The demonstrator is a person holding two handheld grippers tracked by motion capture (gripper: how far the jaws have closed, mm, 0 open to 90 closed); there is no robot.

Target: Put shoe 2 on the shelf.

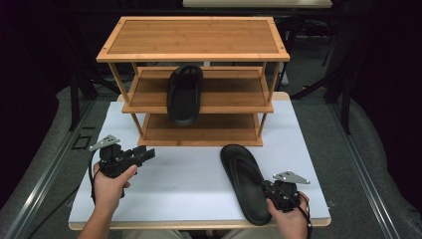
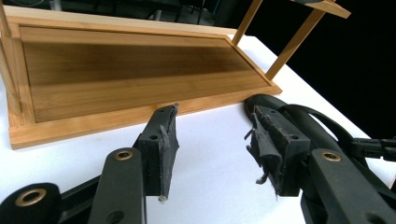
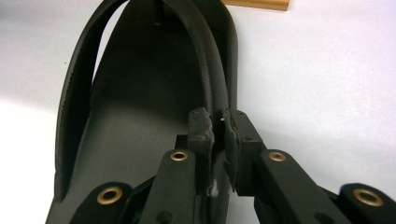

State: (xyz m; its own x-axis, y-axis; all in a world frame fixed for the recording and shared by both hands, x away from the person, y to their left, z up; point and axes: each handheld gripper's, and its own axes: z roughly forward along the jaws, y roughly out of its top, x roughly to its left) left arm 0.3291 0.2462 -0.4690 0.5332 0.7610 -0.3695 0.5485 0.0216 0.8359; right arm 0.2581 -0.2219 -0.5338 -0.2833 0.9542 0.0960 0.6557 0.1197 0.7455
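Note:
One black sandal (image 1: 243, 175) lies on the white table (image 1: 184, 179) at the front right, toe toward the rack. My right gripper (image 1: 269, 188) is shut on this sandal's right edge by the heel; in the right gripper view the pads (image 3: 201, 128) pinch the rim where the strap (image 3: 212, 56) meets the sole. A second black sandal (image 1: 184, 94) rests on the middle shelf of the wooden rack (image 1: 194, 37). At the front left my left gripper (image 1: 148, 154) stands open with nothing between its fingers (image 2: 164, 140), pointing at the bottom shelf (image 2: 116, 70).
The three-shelf rack stands at the back of the table, its top and bottom shelves bare. In the left gripper view the table sandal (image 2: 301, 116) shows behind the right jaw. Dark floor and stands surround the table.

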